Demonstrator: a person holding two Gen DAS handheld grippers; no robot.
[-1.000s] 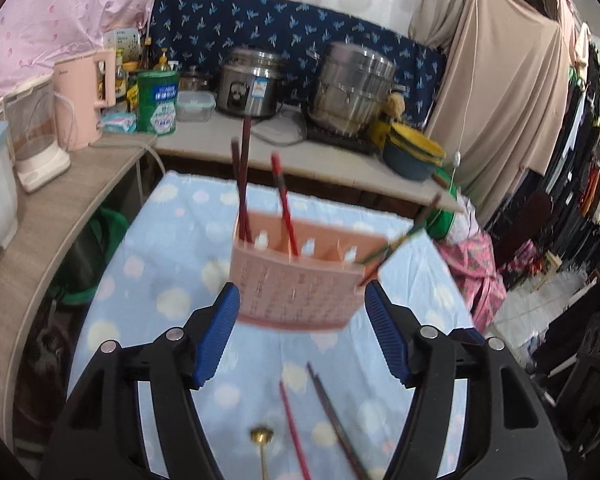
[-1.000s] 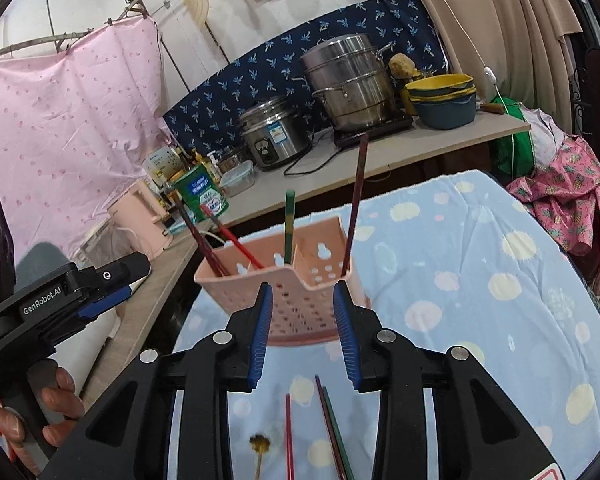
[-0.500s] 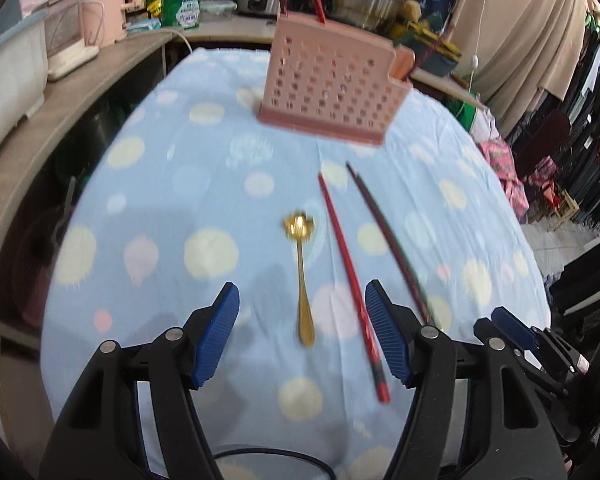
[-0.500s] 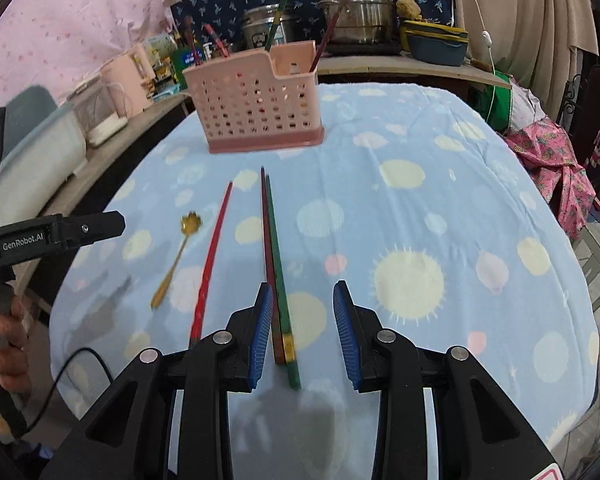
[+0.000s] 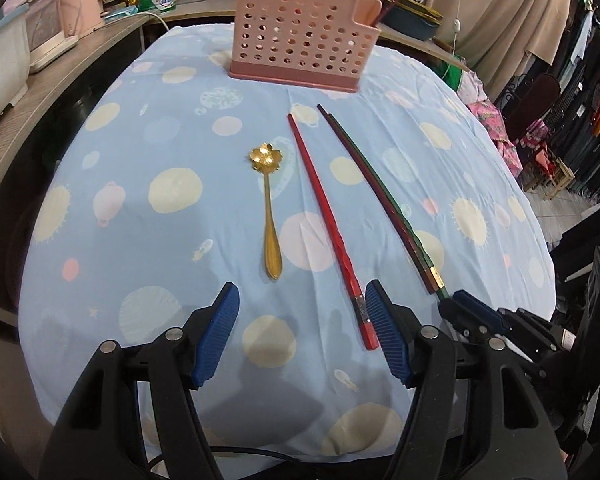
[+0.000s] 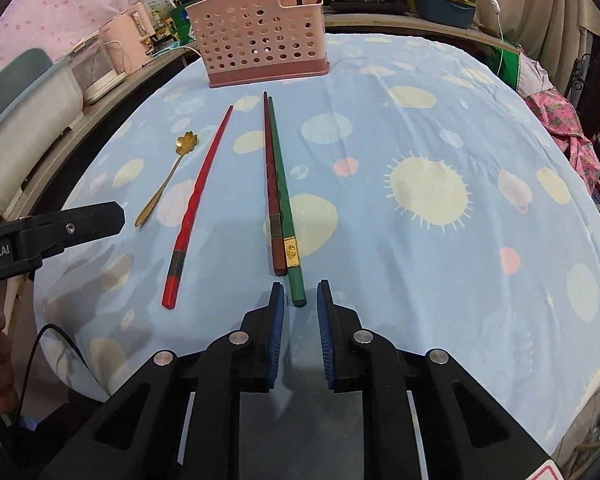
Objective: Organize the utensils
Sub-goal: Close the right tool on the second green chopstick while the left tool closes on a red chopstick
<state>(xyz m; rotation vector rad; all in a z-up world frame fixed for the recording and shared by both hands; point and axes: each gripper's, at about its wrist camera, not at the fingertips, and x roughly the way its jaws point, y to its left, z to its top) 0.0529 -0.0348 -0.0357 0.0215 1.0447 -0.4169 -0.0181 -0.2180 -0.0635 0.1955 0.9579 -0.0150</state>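
1. The left gripper (image 5: 302, 334) is hovering low over the near edge of the tablecloth (image 5: 172, 128), jaws spread wide and holding nothing; the bright red chopstick (image 5: 326, 216) is lying just inside its right pad.
2. The right gripper (image 6: 299, 332) is lining up behind the green chopstick (image 6: 282, 196), jaws narrow but apart and empty, probably to pinch that end.
3. The dark red chopstick (image 6: 271, 184) is touching the green one; the gold flower spoon (image 5: 269, 200) is lying apart.
4. The pink perforated utensil holder (image 6: 260, 36) is standing at the far side, already holding chopsticks.
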